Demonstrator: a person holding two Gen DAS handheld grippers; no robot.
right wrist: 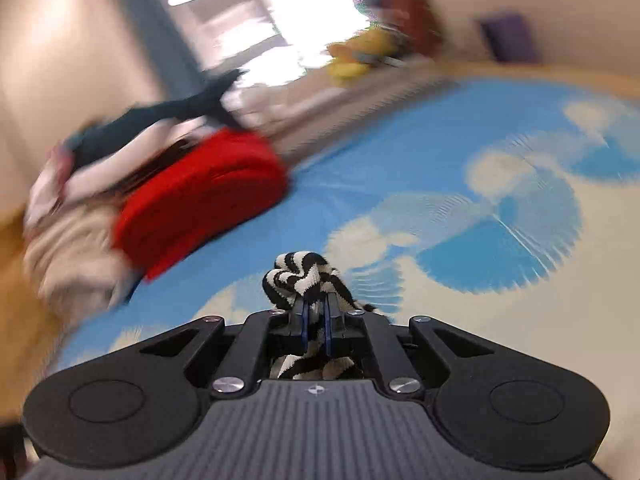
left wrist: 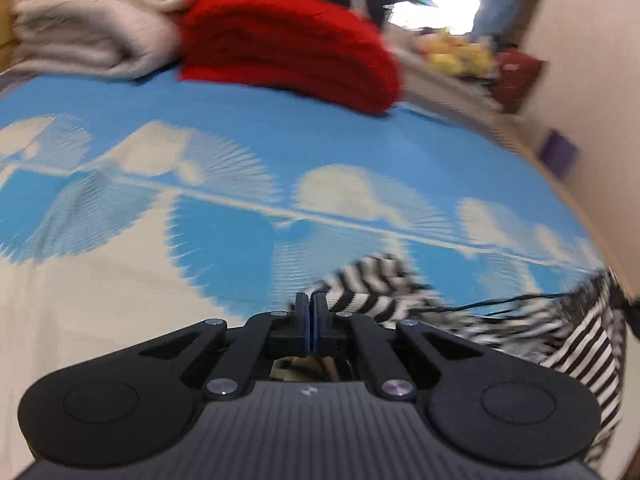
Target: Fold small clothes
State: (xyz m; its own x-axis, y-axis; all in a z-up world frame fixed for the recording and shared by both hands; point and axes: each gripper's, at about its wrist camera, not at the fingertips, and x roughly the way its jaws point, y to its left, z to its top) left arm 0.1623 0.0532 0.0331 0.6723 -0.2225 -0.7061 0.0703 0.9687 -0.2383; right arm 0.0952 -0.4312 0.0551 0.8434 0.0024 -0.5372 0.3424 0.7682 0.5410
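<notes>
On the blue cloud-print sheet (left wrist: 240,112), right tongs (right wrist: 316,308) pinch the striped garment (right wrist: 298,276); left tongs (left wrist: 311,306) pressed together.

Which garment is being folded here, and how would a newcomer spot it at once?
Start from the blue sheet with white clouds covering the bed. At its near edge, the right gripper pinches a bunched striped cloth. Its black-and-white stripes set it apart from the plain red stack and cream stack at the far side.
</notes>
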